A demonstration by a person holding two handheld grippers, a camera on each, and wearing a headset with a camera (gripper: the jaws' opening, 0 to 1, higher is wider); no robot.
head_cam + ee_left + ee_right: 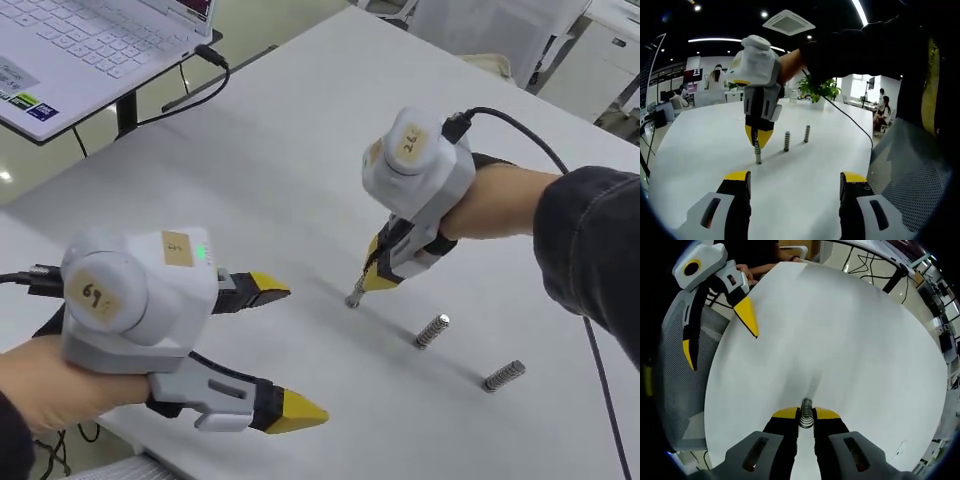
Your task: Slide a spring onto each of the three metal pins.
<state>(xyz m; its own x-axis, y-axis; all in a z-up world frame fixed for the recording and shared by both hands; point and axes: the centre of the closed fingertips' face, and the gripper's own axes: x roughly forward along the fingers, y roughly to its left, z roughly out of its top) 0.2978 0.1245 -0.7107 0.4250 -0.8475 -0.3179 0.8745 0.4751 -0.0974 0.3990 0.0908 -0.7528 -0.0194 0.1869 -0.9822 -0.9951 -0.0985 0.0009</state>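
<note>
My right gripper (378, 275) points down at the white table (280, 150), shut on a small steel spring (806, 416) that sits on the top of an upright metal pin (353, 298). In the left gripper view the same spring (756, 145) hangs over that pin (758, 159) under the right gripper (759, 136). Two more pins stand to the right, each wearing a spring (432, 330) (503, 376), also seen as springs (787, 141) (807, 133). My left gripper (290, 350) hovers open and holding nothing at the near left, its own jaws (796, 180) wide apart.
An open laptop (80, 50) stands on a stand at the far left with a black cable (190, 100) trailing onto the table. A grey cloth (480, 25) lies past the far edge. The right gripper's cable (540, 150) runs over the sleeve. A mesh chair (680, 390) sits beside the table.
</note>
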